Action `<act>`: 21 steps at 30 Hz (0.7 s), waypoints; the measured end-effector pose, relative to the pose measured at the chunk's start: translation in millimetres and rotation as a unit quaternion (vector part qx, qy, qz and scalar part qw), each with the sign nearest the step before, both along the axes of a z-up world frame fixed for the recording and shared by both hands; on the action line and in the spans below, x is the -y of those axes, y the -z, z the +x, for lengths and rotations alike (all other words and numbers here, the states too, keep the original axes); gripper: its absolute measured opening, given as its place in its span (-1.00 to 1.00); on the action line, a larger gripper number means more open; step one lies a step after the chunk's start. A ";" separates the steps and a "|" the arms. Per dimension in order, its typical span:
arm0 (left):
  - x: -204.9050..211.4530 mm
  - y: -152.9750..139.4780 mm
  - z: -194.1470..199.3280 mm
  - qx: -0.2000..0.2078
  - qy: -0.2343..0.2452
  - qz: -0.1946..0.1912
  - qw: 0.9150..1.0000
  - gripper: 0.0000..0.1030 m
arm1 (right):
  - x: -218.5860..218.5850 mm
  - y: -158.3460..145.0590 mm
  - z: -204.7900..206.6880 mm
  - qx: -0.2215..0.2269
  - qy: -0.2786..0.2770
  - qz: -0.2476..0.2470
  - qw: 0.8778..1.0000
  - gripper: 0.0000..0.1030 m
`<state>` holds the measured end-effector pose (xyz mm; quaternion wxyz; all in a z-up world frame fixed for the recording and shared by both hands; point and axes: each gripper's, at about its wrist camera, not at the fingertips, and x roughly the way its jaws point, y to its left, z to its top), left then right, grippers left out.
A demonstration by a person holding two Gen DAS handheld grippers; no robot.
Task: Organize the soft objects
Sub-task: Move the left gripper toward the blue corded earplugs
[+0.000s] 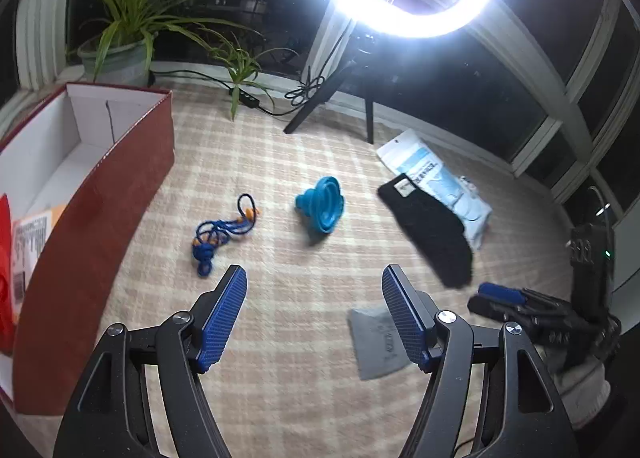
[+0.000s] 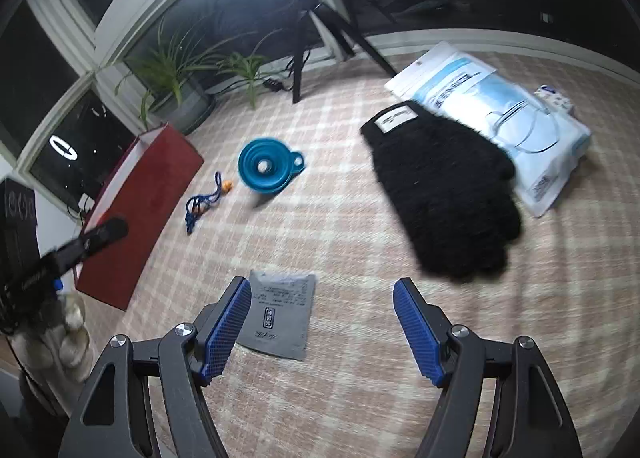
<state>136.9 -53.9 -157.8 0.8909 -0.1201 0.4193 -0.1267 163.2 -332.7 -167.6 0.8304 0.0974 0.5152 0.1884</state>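
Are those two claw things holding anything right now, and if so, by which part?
No. The left gripper and the right gripper are both open, with only the checked cloth showing between their fingers. The glove and the funnel lie untouched.

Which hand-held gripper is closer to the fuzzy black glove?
Right. The right hand-held gripper hovers just short of the black glove; the left hand-held gripper is farther off to its left.

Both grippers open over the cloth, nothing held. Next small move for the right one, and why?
Probably lower the right gripper onto the grey foil pouch: it lies flat just ahead of the left finger, nearest of the loose items, and the red box stands open for it.
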 end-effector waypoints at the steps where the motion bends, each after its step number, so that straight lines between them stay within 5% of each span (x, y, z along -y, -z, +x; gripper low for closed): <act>1: -0.1 2.4 1.9 0.003 -0.003 0.007 1.000 0.35 | -7.0 4.9 -2.9 0.002 -0.005 0.000 1.000 0.36; 9: -8.3 32.1 16.9 -0.002 -0.020 0.067 0.998 0.35 | -53.7 26.1 -20.3 0.041 -0.024 -0.043 0.998 0.37; 12: -8.3 40.8 18.1 0.004 -0.013 0.087 0.996 0.35 | -71.3 33.1 -23.9 0.057 -0.035 -0.069 0.995 0.51; 21: -22.4 63.1 34.2 0.003 -0.020 0.113 0.993 0.35 | -100.1 55.4 -23.4 0.056 -0.030 -0.126 0.990 0.60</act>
